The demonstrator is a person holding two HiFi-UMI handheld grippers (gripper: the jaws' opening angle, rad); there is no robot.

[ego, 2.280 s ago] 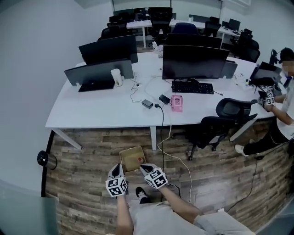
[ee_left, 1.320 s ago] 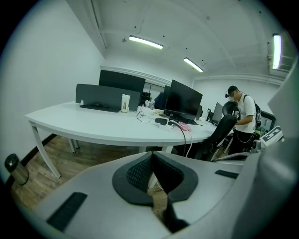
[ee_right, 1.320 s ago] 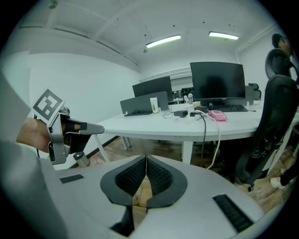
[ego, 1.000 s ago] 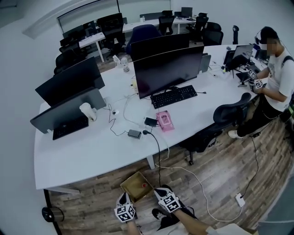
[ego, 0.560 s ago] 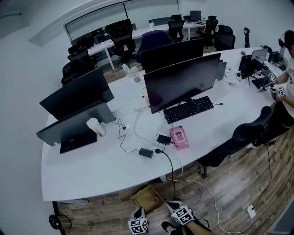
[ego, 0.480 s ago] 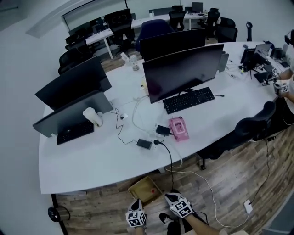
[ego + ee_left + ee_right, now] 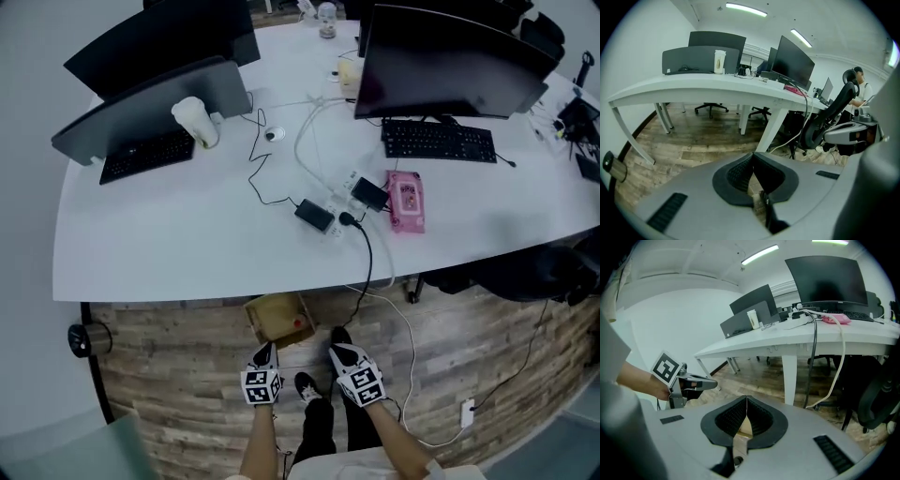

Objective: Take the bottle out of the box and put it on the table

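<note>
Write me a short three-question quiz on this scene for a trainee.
1. True or false: the cardboard box stands on the table.
2. The jaws of the left gripper and the right gripper are: A both apart; B both together; C only the left together.
3. Fill in: the pack near the keyboard is ____ in colour.
Key: 1 false, the box is on the floor; 2 B; 3 pink.
</note>
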